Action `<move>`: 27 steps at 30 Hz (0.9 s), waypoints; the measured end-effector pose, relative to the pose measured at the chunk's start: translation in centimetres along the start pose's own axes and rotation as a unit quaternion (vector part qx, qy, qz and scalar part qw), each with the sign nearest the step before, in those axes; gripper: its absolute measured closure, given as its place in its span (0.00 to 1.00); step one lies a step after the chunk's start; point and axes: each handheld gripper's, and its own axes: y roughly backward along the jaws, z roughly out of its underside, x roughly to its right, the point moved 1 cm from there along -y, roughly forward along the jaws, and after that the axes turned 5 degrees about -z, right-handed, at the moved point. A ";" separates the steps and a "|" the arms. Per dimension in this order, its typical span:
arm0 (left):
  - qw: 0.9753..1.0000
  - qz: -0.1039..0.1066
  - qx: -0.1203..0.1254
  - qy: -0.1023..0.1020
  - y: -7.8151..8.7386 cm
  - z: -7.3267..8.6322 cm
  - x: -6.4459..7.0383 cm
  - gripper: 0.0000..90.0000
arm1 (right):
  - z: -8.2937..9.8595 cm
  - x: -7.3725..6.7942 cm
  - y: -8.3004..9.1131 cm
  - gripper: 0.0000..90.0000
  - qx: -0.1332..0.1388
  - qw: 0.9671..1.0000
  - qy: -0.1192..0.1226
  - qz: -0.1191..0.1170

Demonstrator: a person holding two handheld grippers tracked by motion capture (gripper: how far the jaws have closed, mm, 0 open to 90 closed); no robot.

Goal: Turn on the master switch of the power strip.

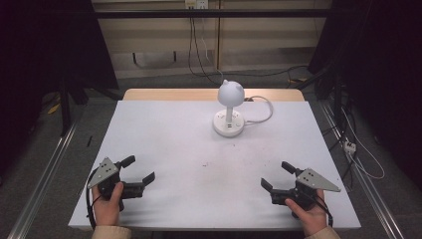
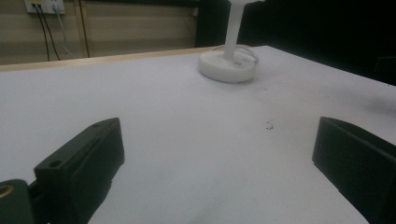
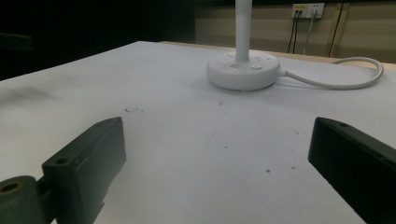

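Observation:
A small white desk lamp (image 1: 229,107) with a round base and a domed head stands upright at the back middle of the white table (image 1: 164,144). Its base (image 2: 227,64) lies far ahead in the left gripper view, and the right gripper view has that base (image 3: 243,70) with a white cable (image 3: 348,80) curling off to the right. My left gripper (image 1: 139,169) rests open near the front left edge, held by a hand. At the front right, my right gripper (image 1: 276,175) is open too. Nothing sits between either pair of jaws.
Small dark specks (image 1: 204,164) mark the table's middle. The lamp's cable (image 1: 263,110) loops behind it toward the wooden back edge (image 1: 199,94). Loose cables (image 1: 356,149) lie on the floor to the right, and metal rails (image 1: 40,174) run along both sides.

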 end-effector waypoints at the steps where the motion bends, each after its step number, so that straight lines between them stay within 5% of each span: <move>1: 1.000 0.001 0.000 -0.001 0.0 0.0 0.0 0.02 | -0.1 0.0 -0.1 0.04 -0.001 1.000 0.004 0.001; 19: 1.000 0.008 0.007 0.003 0.4 0.1 0.1 0.02 | -1.5 1.2 -2.3 0.06 -0.018 0.999 0.024 0.016; 27: 1.000 0.010 0.012 0.006 0.3 -0.1 0.2 0.02 | -2.2 2.2 -4.0 0.06 -0.026 0.999 0.012 0.026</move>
